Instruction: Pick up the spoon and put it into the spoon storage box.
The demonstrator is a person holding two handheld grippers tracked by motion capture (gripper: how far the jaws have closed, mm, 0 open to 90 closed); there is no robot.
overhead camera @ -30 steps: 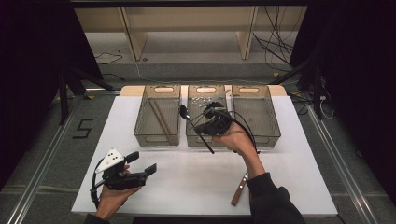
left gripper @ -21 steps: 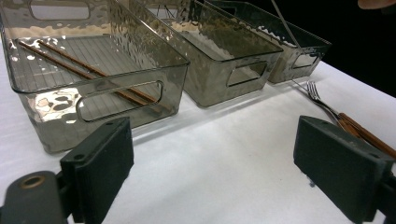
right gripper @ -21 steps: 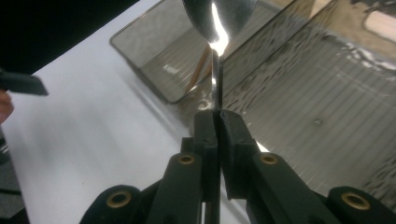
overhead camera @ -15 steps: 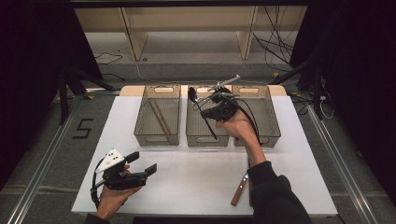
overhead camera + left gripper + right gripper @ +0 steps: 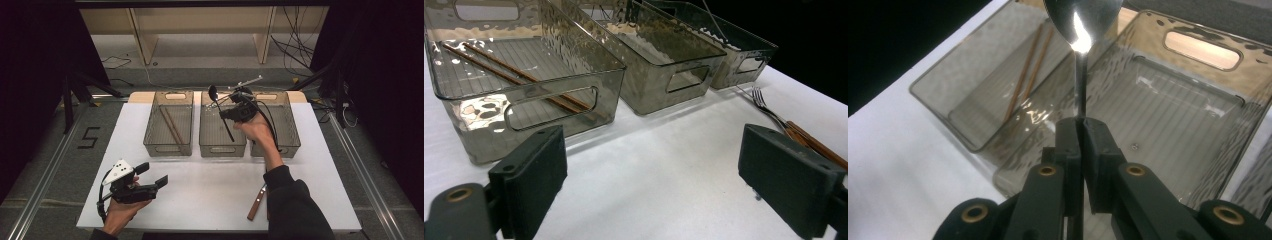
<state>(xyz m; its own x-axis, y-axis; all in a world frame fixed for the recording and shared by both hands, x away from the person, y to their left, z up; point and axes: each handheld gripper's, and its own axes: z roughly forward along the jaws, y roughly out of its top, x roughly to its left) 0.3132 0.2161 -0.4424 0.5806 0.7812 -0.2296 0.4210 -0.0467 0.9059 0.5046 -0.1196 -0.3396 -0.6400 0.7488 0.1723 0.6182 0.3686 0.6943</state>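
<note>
We've got the spoon (image 5: 220, 111) up in the air above the middle bin (image 5: 222, 131), pinched by its dark handle in the right gripper (image 5: 231, 114). In the right gripper view the jaws are clamped nearly together on the stem, with the shiny bowl (image 5: 1082, 17) standing up beyond the pads, over the middle bin's far end. From the high view the handle slants down toward the middle bin's near wall, clear of its floor.

So we're in the sorting step, we'd say: cutlery goes bin by bin, and this spoon looks bound for the middle bin. Next we'd want to lower it, lay it level along the ribbed floor, then let the jaws part without flicking it out.

Left of the middle bin sits another bin (image 5: 169, 125) with the chopsticks (image 5: 519, 77) already lying in it; to the right, a third bin (image 5: 287, 125). Nearer us than the middle bin, a wooden-handled fork (image 5: 791, 127) waits on the white table (image 5: 210, 185). Our left gripper (image 5: 151, 175) rests low at the near left, jaws wide apart and holding nothing.
</note>
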